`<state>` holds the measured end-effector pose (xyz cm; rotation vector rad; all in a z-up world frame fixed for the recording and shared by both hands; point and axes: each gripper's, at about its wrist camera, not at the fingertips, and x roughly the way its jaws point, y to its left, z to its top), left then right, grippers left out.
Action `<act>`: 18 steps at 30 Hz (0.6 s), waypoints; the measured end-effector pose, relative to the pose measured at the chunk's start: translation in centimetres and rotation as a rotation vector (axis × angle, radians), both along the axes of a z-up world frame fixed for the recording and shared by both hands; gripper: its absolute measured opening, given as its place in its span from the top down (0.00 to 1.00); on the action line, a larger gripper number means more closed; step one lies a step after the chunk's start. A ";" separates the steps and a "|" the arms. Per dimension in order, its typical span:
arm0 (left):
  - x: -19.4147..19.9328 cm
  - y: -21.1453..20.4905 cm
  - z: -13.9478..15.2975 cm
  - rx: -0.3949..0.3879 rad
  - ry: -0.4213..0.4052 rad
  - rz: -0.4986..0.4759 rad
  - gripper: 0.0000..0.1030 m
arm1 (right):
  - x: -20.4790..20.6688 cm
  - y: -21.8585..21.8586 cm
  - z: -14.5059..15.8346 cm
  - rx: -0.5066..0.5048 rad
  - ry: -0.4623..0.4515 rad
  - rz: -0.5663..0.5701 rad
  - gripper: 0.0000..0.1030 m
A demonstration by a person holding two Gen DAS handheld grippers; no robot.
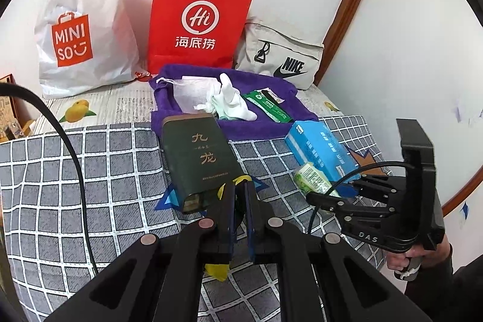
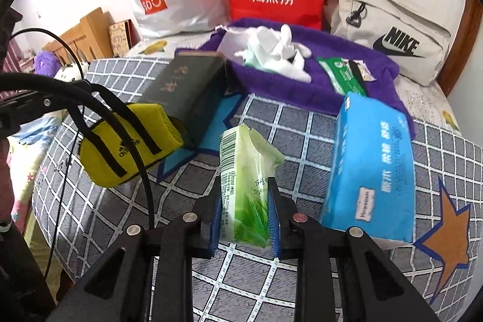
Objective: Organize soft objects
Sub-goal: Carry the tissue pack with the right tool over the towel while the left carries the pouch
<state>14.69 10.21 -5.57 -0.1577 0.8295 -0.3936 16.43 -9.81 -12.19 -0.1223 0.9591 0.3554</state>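
My left gripper (image 1: 240,186) is shut on a yellow Adidas sock (image 2: 126,147), which hangs from it over the checked blanket (image 1: 90,171). In the left wrist view only yellow scraps of the sock (image 1: 215,270) show between the fingers. My right gripper (image 2: 244,183) is shut on a green tissue pack (image 2: 247,165) and holds it a little above the blanket; it shows in the left wrist view too, gripper (image 1: 314,196) and pack (image 1: 314,178). A blue tissue pack (image 2: 374,171) lies just to the right. Behind, a purple towel (image 2: 302,89) carries white gloves (image 2: 280,56) and a green packet (image 2: 341,74).
A dark green box (image 1: 199,156) lies between my left gripper and the towel. Against the wall stand a white Miniso bag (image 1: 81,29), a red paper bag (image 1: 199,20) and a grey Nike bag (image 1: 280,56). A hand (image 1: 401,261) holds the right gripper's handle.
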 end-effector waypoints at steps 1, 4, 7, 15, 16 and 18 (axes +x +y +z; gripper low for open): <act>0.0 -0.1 0.1 -0.001 0.000 0.001 0.94 | -0.1 -0.2 0.3 0.008 -0.006 0.000 0.75; 0.1 -0.5 0.7 -0.005 -0.005 -0.007 0.94 | -0.2 -0.8 1.1 0.026 -0.024 -0.001 0.75; 0.1 -1.1 1.4 0.003 -0.015 -0.009 0.94 | -0.1 -1.5 2.0 0.043 -0.040 0.001 0.75; 1.5 -2.9 2.9 0.014 -0.036 -0.006 0.94 | 1.0 -4.6 3.9 0.074 -0.081 -0.026 0.75; 1.8 -3.1 3.0 0.015 -0.037 -0.007 0.94 | 1.2 -4.9 4.0 0.076 -0.084 -0.031 0.75; 2.5 -3.4 3.3 0.018 -0.037 -0.005 0.94 | 1.7 -5.6 4.3 0.082 -0.089 -0.039 0.75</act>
